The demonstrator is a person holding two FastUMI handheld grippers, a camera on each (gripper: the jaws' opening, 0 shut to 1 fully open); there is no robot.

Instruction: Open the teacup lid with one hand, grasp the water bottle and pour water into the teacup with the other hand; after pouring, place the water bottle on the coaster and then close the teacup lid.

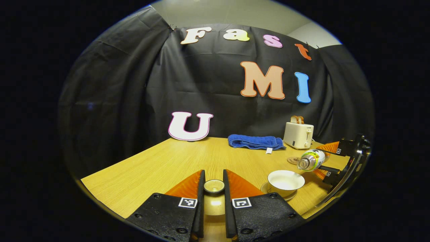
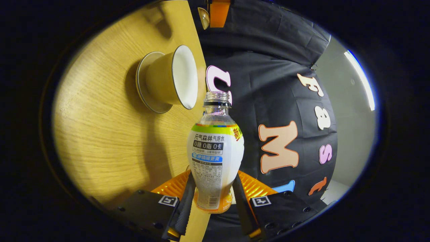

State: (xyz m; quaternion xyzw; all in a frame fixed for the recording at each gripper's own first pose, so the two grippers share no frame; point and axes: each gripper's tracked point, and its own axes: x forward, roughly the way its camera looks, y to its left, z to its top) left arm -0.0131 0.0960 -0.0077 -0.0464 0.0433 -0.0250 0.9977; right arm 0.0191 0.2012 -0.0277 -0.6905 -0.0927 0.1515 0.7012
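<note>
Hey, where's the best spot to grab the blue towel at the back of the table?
Probably pinch the blue towel at its thick folded front edge, coming straight down from above. It lies flat and folded on the table, with a toaster close beside one end.

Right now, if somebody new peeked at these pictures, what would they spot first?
Probably the clear plastic water bottle with the white label, tipped sideways in the right gripper, its open mouth aimed at the uncovered white teacup on its saucer. Next, the small round teacup lid pinched in the left gripper above the wooden table.
</note>
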